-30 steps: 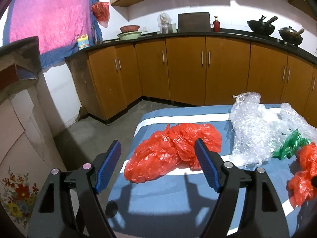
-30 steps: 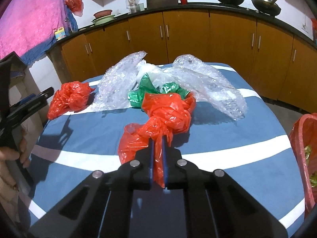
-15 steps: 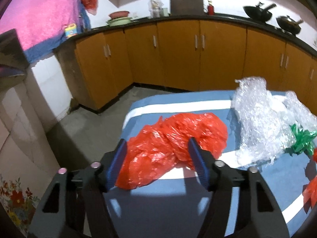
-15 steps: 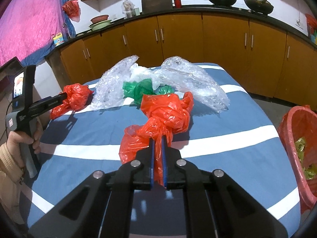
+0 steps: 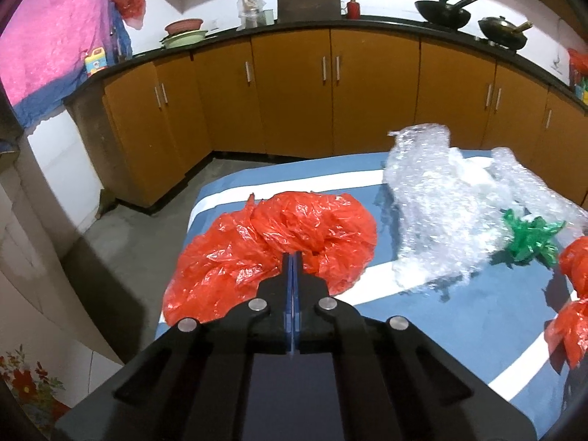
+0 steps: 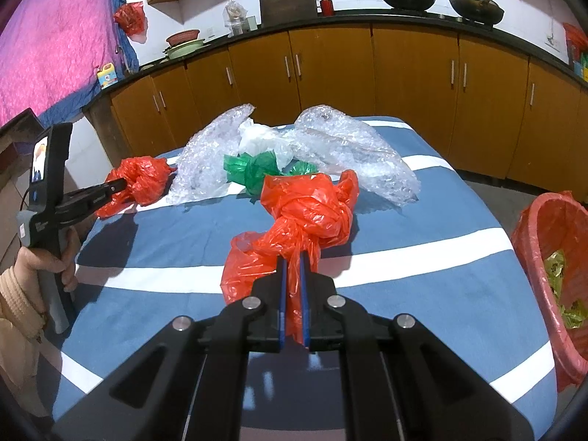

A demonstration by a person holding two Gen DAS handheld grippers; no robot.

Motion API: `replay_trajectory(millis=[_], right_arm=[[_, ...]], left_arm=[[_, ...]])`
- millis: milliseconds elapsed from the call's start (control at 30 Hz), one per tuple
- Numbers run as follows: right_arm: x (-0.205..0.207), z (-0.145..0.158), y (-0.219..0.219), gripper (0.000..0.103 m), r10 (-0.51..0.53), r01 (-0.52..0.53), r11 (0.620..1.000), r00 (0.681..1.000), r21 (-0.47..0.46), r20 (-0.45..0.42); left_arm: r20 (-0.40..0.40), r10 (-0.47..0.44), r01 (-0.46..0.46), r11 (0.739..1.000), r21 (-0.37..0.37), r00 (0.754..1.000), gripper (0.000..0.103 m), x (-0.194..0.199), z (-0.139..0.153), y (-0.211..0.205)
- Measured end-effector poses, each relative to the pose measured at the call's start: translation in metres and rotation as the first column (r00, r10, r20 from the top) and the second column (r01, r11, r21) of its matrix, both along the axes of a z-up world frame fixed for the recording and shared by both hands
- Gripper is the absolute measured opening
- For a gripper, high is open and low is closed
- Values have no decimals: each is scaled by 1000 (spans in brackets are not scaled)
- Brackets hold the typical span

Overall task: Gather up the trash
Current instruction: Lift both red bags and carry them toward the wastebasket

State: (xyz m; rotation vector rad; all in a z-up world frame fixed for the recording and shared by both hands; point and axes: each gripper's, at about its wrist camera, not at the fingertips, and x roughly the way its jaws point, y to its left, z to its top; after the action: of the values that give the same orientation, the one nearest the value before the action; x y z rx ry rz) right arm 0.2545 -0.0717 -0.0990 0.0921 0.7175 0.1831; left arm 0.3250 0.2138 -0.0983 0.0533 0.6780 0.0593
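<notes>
Both grippers are loaded. Left gripper (image 5: 293, 257): jaws pressed together, pinching a near-edge fold of the crumpled red plastic bag (image 5: 279, 235) that lies at the left corner of the blue-and-white striped tabletop (image 6: 422, 294); bulk of the bag sits just ahead of the tips and spreads to both sides, long axis roughly across the jaw line. A second ago those jaws stood wide with the bag between them, so the pinch is new; the bag doesn't look lifted yet. Right gripper (image 6: 293, 261): jaws nearly together, clamping the tail of a knotted red plastic bag (image 6: 308, 213); the knot hangs straight ahead of the tips, long axis along the jaw line, same hold as in the earlier frames. Key relation: the red-lined trash bin (image 6: 551, 279) is off the right edge of the tabletop, near the right gripper and well apart from the left, so I'd drop the right load first; the left one has to cross the whole tabletop. Still loose mid-tabletop: crumpled clear bubble wrap (image 6: 349, 147) and a scrunched green plastic bag (image 6: 253, 169), touching each other. Risk: thin film pinch on the left may slip on the lift.
</notes>
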Motion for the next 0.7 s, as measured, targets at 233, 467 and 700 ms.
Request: replay_trajectory(millis=[233, 467, 700], right_arm=[[-9, 7, -7, 8, -7, 7, 1000, 1000, 6, 17], [-18, 12, -20, 8, -32, 32, 999, 999, 10, 24], [-30, 16, -36, 8, -66, 66, 998, 997, 8, 33]], left_arm=[[25, -53, 54, 997, -48, 998, 0, -19, 7, -16], [54, -135, 140, 986, -88, 989, 0, -41, 16, -49], [72, -207, 215, 968, -132, 976, 0, -57, 22, -81]])
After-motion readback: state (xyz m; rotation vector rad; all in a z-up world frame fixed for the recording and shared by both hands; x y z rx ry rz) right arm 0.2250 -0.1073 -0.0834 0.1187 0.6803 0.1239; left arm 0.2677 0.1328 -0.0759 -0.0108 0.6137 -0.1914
